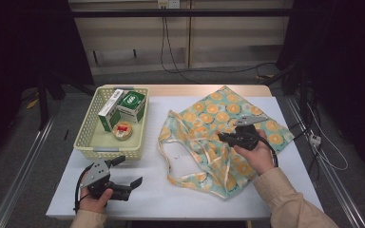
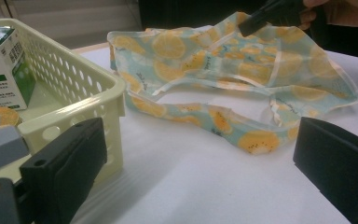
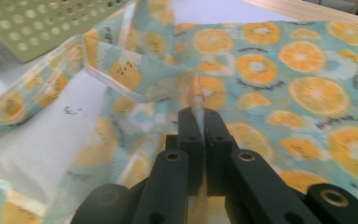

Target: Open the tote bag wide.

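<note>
Right gripper (image 1: 224,137), high view: jaws pinched on a fold of the tote bag (image 1: 228,128), over the bag's middle. Bag spread right of the basket (image 1: 95,142) on the white desk (image 1: 171,194): pale teal cloth printed with orange slices, cream-edged handles looping toward the basket. Left gripper (image 1: 129,172) just in front of the basket, apart from the bag, jaws spread wide with nothing between. Basket holding a green-and-white box (image 1: 132,105), a longer carton (image 1: 110,110) and a small round tin (image 1: 122,130); print on them too small to read.

Left gripper view: own jaws wide apart at the lower corners, bare desk between. Bag (image 2: 242,70) beyond the basket (image 2: 84,93), one part lifted, a handle strap lying loose toward the camera. Right gripper (image 2: 247,29) at the bag's raised top, cut off by the upper edge. Box (image 2: 2,70) cropped at the left.

Right gripper view: gripper (image 3: 199,116) closed tight on a thin ridge of bag (image 3: 317,93) cloth. Pinched fold blurred. Corner of basket (image 3: 37,28) beyond the bag, out of focus.
</note>
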